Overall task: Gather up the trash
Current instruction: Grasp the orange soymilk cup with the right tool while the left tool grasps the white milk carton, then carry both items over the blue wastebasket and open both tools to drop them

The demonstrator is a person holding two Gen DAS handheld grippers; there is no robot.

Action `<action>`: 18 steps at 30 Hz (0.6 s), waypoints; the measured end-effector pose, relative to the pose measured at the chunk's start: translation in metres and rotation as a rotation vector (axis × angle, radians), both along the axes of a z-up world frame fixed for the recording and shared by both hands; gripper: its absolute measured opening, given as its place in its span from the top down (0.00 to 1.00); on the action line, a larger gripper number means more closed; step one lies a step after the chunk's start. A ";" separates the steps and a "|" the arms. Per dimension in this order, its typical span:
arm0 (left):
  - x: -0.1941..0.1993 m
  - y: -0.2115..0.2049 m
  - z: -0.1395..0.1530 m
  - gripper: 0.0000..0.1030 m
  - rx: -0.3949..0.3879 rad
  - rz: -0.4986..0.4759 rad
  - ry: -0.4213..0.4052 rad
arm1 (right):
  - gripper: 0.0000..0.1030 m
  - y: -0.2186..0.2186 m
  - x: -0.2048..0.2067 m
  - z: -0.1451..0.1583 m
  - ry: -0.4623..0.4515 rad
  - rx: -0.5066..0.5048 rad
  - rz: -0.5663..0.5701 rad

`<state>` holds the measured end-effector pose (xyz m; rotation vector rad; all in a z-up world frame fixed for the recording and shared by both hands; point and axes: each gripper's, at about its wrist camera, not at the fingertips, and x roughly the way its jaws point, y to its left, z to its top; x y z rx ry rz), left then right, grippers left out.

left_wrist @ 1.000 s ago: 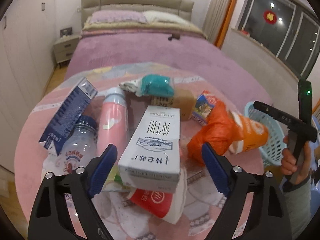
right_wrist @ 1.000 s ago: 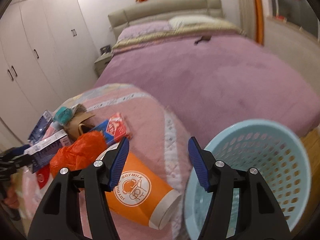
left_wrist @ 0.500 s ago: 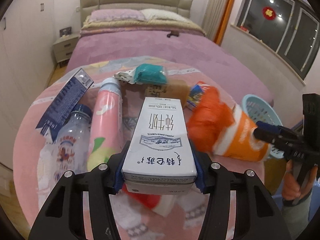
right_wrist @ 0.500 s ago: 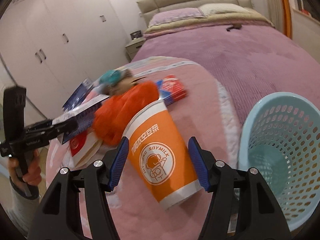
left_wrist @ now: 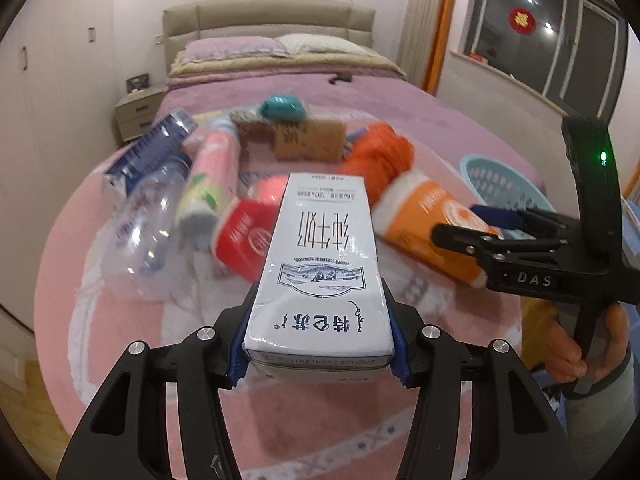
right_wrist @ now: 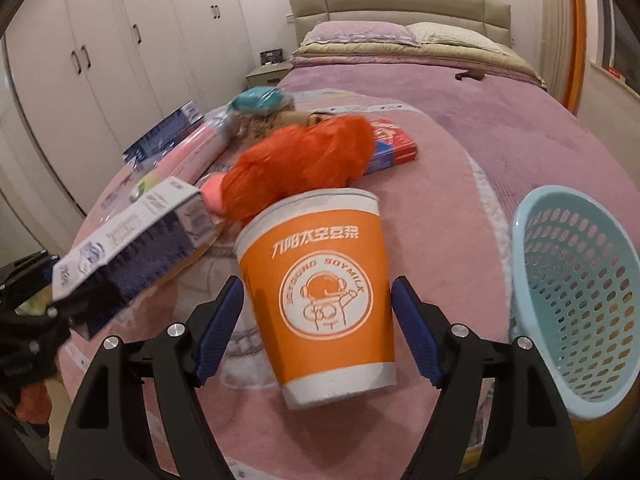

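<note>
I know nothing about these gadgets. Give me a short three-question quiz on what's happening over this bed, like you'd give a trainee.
1. True or false: the left hand-held gripper is clamped on the milk carton.
2. What lies between the right hand-held gripper's blue pads? A) water bottle B) orange cup C) red box
3. Which side of the orange cup is the blue basket on, in the right wrist view?

Key: 1. True. 2. B; the pads flank the cup without pressing it, and the jaws have just been opening. 3. Its right.

Each black hand-held gripper point(left_wrist: 318, 354) has blue pads point(right_wrist: 218, 330), silver screws; grey sleeve point(left_wrist: 600, 404).
</note>
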<state>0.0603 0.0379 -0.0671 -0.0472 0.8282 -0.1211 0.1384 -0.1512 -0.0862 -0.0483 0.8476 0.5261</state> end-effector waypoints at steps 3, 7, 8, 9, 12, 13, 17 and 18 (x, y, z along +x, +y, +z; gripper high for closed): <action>0.003 -0.003 -0.008 0.49 -0.002 -0.002 0.019 | 0.30 0.006 -0.008 -0.005 -0.005 -0.013 -0.004; 0.007 -0.006 -0.019 0.49 0.008 -0.004 0.037 | 0.30 0.002 -0.011 -0.013 0.020 0.013 -0.025; 0.008 -0.007 -0.021 0.47 0.008 -0.002 0.041 | 0.30 0.001 -0.011 -0.014 0.027 0.021 -0.025; 0.010 -0.007 -0.023 0.43 0.006 0.000 0.045 | 0.34 -0.001 -0.012 -0.015 0.032 0.033 -0.024; 0.012 -0.007 -0.026 0.33 0.010 0.005 0.048 | 0.35 -0.004 -0.012 -0.016 0.045 0.061 -0.028; 0.012 -0.008 -0.027 0.32 0.010 0.004 0.048 | 0.35 -0.004 -0.012 -0.016 0.048 0.067 -0.027; 0.013 -0.010 -0.027 0.28 -0.017 -0.015 0.063 | 0.35 -0.010 -0.011 -0.017 0.078 0.107 -0.036; 0.014 -0.012 -0.027 0.27 -0.018 -0.017 0.063 | 0.35 -0.012 -0.010 -0.017 0.085 0.127 -0.036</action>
